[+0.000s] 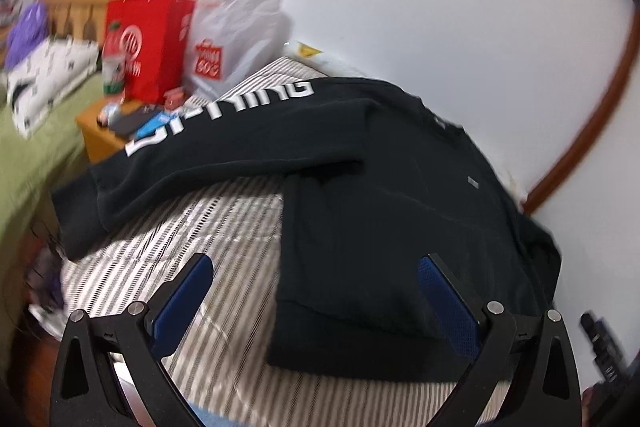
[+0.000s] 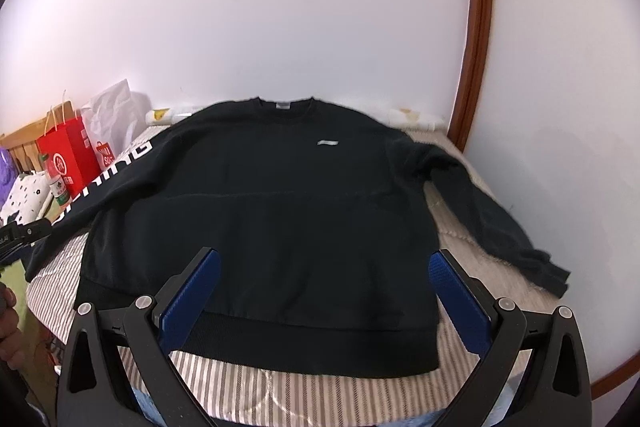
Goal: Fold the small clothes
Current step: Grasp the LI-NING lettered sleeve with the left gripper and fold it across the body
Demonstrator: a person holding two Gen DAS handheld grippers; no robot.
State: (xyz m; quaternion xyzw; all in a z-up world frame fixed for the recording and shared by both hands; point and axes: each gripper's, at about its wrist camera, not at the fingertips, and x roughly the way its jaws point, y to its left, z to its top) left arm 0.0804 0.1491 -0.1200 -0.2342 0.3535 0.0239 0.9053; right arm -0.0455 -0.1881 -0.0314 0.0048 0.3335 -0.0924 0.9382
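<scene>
A black sweatshirt (image 2: 280, 211) lies flat, front up, on a striped bed cover (image 2: 280, 391), collar toward the wall and both sleeves spread. One sleeve (image 1: 224, 131) carries white lettering; the other sleeve (image 2: 492, 211) runs to the right. My left gripper (image 1: 316, 267) is open and empty, hovering over the garment's left hem edge (image 1: 352, 339). My right gripper (image 2: 324, 263) is open and empty above the hem (image 2: 304, 343).
A red paper bag (image 1: 148, 47), a white plastic bag (image 1: 236, 35) and a small wooden table (image 1: 108, 131) with clutter stand left of the bed. A green bedspread (image 1: 32, 163) lies further left. The white wall (image 2: 320, 27) and a brown door frame (image 2: 476, 27) bound the bed.
</scene>
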